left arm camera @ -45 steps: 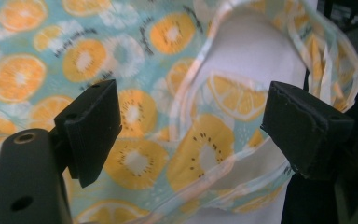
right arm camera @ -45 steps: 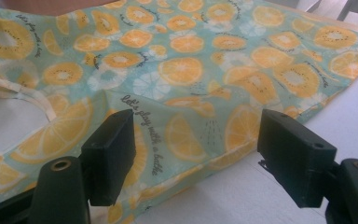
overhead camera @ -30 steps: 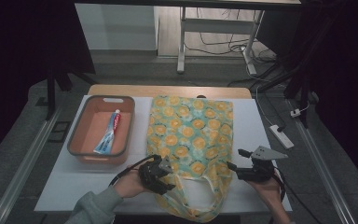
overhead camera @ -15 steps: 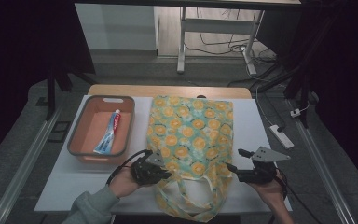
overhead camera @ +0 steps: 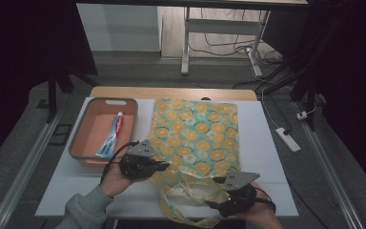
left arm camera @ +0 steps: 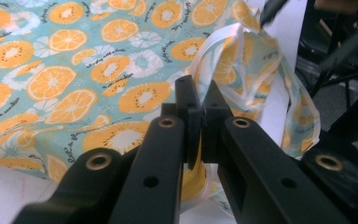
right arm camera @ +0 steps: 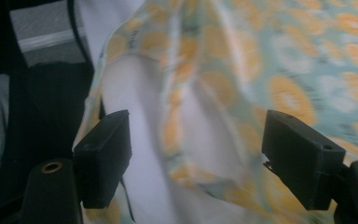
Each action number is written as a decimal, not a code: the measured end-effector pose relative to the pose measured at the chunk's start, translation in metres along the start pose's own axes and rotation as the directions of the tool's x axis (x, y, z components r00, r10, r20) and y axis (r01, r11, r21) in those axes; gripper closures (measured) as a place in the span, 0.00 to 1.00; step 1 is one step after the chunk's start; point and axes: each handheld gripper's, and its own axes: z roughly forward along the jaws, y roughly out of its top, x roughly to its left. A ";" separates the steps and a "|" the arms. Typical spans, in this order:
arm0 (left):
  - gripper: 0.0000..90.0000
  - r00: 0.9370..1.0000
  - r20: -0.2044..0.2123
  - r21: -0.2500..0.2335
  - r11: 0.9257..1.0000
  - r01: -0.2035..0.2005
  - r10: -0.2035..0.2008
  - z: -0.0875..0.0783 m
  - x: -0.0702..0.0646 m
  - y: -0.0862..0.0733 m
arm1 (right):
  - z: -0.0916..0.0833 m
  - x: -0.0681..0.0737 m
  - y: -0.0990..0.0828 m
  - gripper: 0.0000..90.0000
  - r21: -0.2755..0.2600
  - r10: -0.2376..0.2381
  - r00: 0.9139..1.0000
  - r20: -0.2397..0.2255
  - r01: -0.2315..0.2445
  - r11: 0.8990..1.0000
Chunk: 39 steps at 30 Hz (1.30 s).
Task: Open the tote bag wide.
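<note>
Bag [overhead camera: 195,136] of orange-print cloth lies flat across the middle of the white worktop [overhead camera: 262,143], its far edge near the wooden strip at the back, its mouth and looped handles [overhead camera: 186,193] bunched at the near edge. Bare white surface runs down the bag's right side to the worktop's edge; on the left a narrow lane parts the bag from a bin [overhead camera: 83,140], which holds a toothpaste tube [overhead camera: 110,137]. The left gripper [overhead camera: 164,167] sits at the bag's near-left corner, close to the bin's near corner; its fingers [left arm camera: 186,100] have just closed and stand together, clamped on the bag's edge where a handle joins. The right gripper [overhead camera: 209,204] lies low at the near edge by the handles, its fingers [right arm camera: 105,154] wide apart, having just opened a little more, with blurred cloth and white worktop between them and nothing gripped. Grey floor, metal rails, a desk frame, cables and a power strip [overhead camera: 287,139] surround the worktop; the room's sides are dark.
</note>
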 end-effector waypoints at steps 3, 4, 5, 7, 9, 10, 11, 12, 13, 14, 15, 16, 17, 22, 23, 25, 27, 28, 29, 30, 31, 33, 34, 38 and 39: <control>0.98 1.000 0.004 -0.004 1.000 0.008 -0.008 -0.001 0.002 0.000 | 0.014 0.002 -0.002 0.28 0.030 -0.010 1.000 -0.022 0.011 0.999; 0.98 1.000 0.002 -0.001 1.000 0.008 -0.008 0.000 0.002 -0.001 | 0.019 0.003 -0.002 0.29 0.042 -0.016 1.000 -0.027 0.017 0.999; 0.98 1.000 0.002 0.001 1.000 0.006 -0.006 0.000 0.002 -0.001 | 0.024 0.005 -0.003 0.30 0.054 -0.015 0.999 -0.037 0.017 0.998; 0.98 1.000 0.002 0.004 1.000 0.005 -0.005 0.001 0.002 -0.001 | 0.032 0.007 -0.002 0.32 0.074 -0.025 0.999 -0.045 0.028 0.997; 0.98 1.000 0.002 0.002 1.000 0.008 -0.008 0.000 0.003 -0.001 | 0.039 0.007 -0.003 0.35 0.096 -0.020 0.999 -0.047 0.025 0.995; 0.98 1.000 0.001 0.003 1.000 0.008 -0.008 0.000 0.004 -0.001 | 0.041 0.006 -0.004 0.36 0.107 -0.025 0.999 -0.041 0.029 0.994; 0.98 1.000 0.000 0.002 1.000 0.011 -0.011 -0.001 0.004 -0.002 | 0.043 0.005 -0.006 0.38 0.116 -0.025 0.999 -0.030 0.028 0.993; 0.98 1.000 -0.001 0.000 1.000 0.016 -0.016 -0.001 0.005 -0.002 | 0.044 0.003 -0.008 0.40 0.130 -0.025 0.999 -0.022 0.028 0.991; 0.98 1.000 -0.001 -0.001 1.000 0.016 -0.016 -0.002 0.006 -0.003 | 0.044 0.001 -0.010 0.43 0.140 -0.021 1.000 -0.013 0.023 0.990; 0.98 1.000 -0.001 -0.003 1.000 0.020 -0.020 -0.002 0.007 -0.003 | 0.043 -0.001 -0.011 0.45 0.147 -0.017 1.000 -0.007 0.018 0.989; 0.98 1.000 0.000 -0.005 1.000 0.022 -0.022 -0.003 0.008 -0.003 | 0.042 -0.002 -0.013 0.46 0.151 -0.012 1.000 0.003 0.012 0.989; 0.98 1.000 0.001 -0.007 1.000 0.025 -0.025 -0.004 0.008 -0.003 | 0.042 -0.004 -0.015 0.47 0.161 -0.012 1.000 0.014 0.009 0.987; 0.98 1.000 0.003 -0.012 0.999 0.031 -0.031 -0.004 0.009 -0.004 | 0.041 -0.005 -0.016 0.48 0.170 -0.009 1.000 0.020 0.005 0.985; 0.98 0.999 -0.001 -0.013 0.999 0.036 -0.036 -0.006 0.011 -0.005 | 0.039 -0.011 -0.023 0.56 0.236 -0.027 0.997 0.069 0.010 0.972; 0.98 0.999 -0.001 -0.014 0.999 0.036 -0.036 -0.006 0.011 -0.005 | 0.039 -0.012 -0.024 0.60 0.243 -0.023 0.997 0.079 0.003 0.970; 0.98 0.999 -0.003 -0.014 0.999 0.035 -0.035 -0.007 0.011 -0.005 | 0.037 -0.014 -0.025 0.70 0.245 -0.009 0.995 0.096 -0.015 0.969; 0.98 0.999 -0.002 -0.017 0.999 0.037 -0.037 -0.007 0.012 -0.005 | 0.036 -0.016 -0.025 0.82 0.250 0.001 0.992 0.129 -0.033 0.968; 0.98 0.999 -0.004 -0.017 0.999 0.037 -0.037 -0.008 0.012 -0.005 | 0.036 -0.017 -0.025 0.88 0.253 0.003 0.990 0.140 -0.039 0.967; 0.98 0.999 -0.005 -0.018 0.999 0.039 -0.039 -0.008 0.012 -0.005 | 0.034 -0.017 -0.025 0.92 0.255 0.004 0.990 0.144 -0.041 0.966; 0.98 0.999 -0.006 -0.020 0.999 0.040 -0.040 -0.009 0.013 -0.005 | 0.033 -0.017 -0.024 0.94 0.252 -0.001 0.989 0.148 -0.037 0.967; 0.98 0.999 -0.008 -0.022 0.999 0.042 -0.042 -0.010 0.013 -0.006 | 0.032 -0.016 -0.023 0.95 0.251 -0.004 0.988 0.152 -0.035 0.967; 0.98 0.999 -0.011 -0.027 0.999 0.044 -0.045 -0.012 0.013 -0.006 | 0.027 -0.014 -0.020 0.98 0.242 -0.014 0.988 0.152 -0.024 0.970; 0.98 0.999 -0.012 -0.029 0.998 0.048 -0.048 -0.013 0.014 -0.006 | 0.024 -0.013 -0.018 0.98 0.229 -0.013 0.989 0.148 -0.022 0.973; 0.98 0.999 -0.013 -0.040 0.998 0.051 -0.051 -0.018 0.014 -0.006 | 0.012 -0.002 -0.007 0.99 0.145 -0.010 0.996 0.094 -0.004 0.989; 0.98 0.999 -0.016 -0.043 0.998 0.050 -0.050 -0.019 0.014 -0.006 | 0.008 0.001 -0.003 0.99 0.124 -0.013 0.996 0.084 0.003 0.992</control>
